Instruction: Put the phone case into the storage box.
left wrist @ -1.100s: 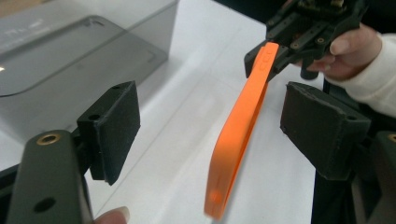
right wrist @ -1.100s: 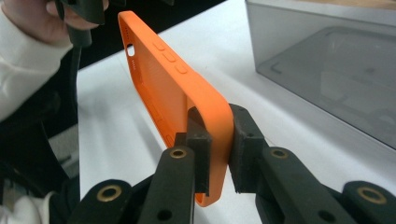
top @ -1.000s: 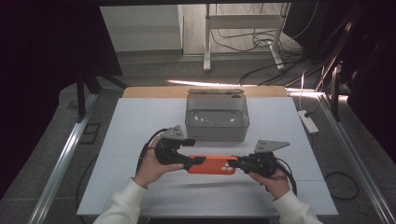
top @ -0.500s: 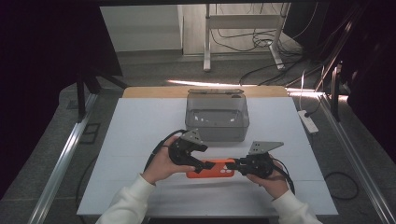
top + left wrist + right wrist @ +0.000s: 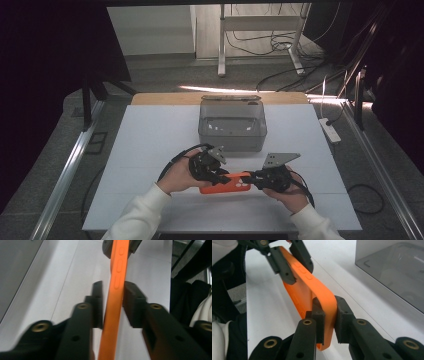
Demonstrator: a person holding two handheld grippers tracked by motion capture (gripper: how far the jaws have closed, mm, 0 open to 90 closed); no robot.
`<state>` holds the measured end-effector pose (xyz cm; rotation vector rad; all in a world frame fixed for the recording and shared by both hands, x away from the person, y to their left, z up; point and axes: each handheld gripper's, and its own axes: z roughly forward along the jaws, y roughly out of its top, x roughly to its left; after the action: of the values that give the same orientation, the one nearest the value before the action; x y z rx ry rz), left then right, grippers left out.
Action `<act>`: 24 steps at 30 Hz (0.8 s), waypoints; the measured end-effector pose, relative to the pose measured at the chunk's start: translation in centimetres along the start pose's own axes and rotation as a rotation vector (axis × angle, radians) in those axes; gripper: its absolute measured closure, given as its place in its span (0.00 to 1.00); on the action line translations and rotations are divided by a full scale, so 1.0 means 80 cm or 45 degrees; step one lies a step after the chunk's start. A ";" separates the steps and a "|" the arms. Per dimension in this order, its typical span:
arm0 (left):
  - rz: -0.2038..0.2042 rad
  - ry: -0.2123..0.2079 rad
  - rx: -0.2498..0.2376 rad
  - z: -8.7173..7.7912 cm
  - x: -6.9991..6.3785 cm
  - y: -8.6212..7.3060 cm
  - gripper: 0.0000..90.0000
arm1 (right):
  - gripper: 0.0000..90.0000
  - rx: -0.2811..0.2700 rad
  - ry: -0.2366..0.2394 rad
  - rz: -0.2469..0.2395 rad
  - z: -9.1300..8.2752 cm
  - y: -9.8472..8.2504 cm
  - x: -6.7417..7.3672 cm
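Note:
An orange phone case [image 5: 225,184] is held edge-up just above the white table [image 5: 150,135], between my two grippers. In the left gripper view, the left gripper [image 5: 112,293] has its black jaws closed on the case [image 5: 117,277] at its side buttons. The right gripper [image 5: 327,307] is shut on the rounded near end of the case [image 5: 304,292], and the left gripper [image 5: 292,260] clamps the far end. From the high view, the left gripper [image 5: 224,176] and right gripper [image 5: 252,179] face each other along the case.
A grey, translucent lidded box [image 5: 232,125] stands at the table's far middle, just beyond the grippers; it is also seen as the box [image 5: 392,272] close on the right. A white power strip [image 5: 331,131] lies off the right edge. Cables trail on the floor behind.
The left gripper left the case's left end, rose and turned, then came down onto the case from a new angle. The right gripper kept its hold, and the case shifted slightly right.

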<state>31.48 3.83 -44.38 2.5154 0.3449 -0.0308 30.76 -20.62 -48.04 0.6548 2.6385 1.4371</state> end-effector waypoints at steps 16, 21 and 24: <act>-0.032 -0.001 -0.061 -0.003 0.001 -0.005 0.86 | 0.89 -0.056 0.019 0.047 -0.006 0.000 -0.007; -0.030 -0.005 -0.067 -0.006 0.000 -0.004 0.87 | 0.88 -0.066 0.030 0.050 -0.006 -0.001 -0.008; -0.024 0.000 -0.060 -0.006 0.000 -0.004 0.88 | 0.88 -0.073 0.029 0.056 -0.006 -0.001 -0.008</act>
<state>31.37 4.34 -44.12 2.4653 0.3656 -0.0300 31.20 -21.30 -47.95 0.6995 2.6044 1.5346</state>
